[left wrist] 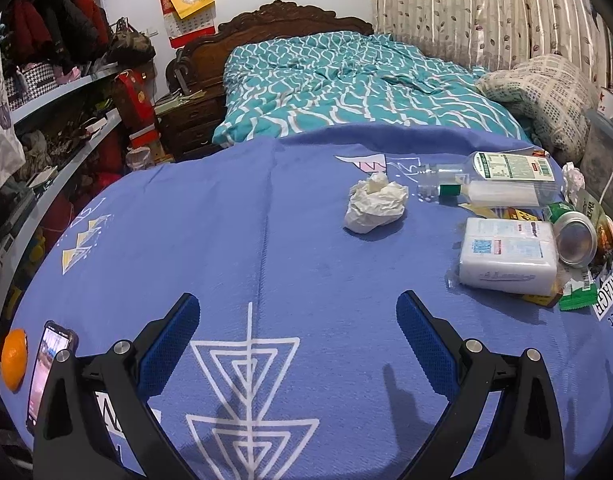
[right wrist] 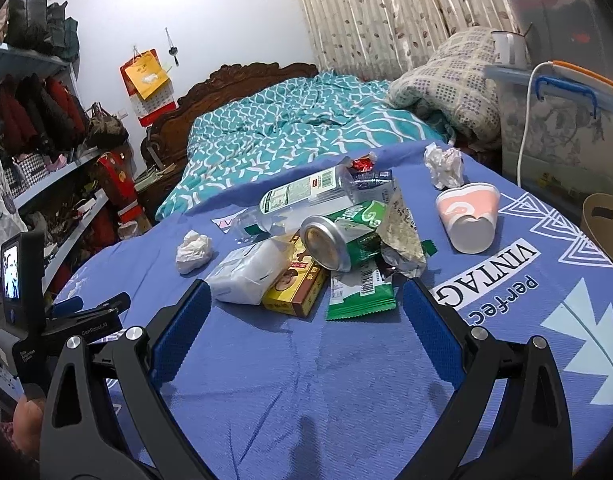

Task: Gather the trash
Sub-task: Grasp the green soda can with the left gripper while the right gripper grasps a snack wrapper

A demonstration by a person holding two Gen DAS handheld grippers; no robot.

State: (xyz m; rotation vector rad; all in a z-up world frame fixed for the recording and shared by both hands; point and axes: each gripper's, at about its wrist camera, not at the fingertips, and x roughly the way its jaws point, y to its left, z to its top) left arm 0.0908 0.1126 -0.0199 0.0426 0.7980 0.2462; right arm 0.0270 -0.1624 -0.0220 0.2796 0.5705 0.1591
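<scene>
Both left tongs point(left wrist: 297, 322) and right tongs point(right wrist: 304, 310) spread, empty, above tabletop point(right wrist: 306, 380); right faces trash pile around can point(right wrist: 332, 242), presumably for first pick.

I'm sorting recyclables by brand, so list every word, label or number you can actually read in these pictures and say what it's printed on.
"VINTAGE": blue tablecloth, large print, last letter hidden in the right wrist view.
"perfect": same cloth, beside it, partly cut off.
"GenRobot.AI": left gripper body, small.
Clear bottle label: barcode and text, too small.
Green can, green wrapper, yellow box, tissue pack: print blurred.
Wall calendar: unreadable.
</scene>
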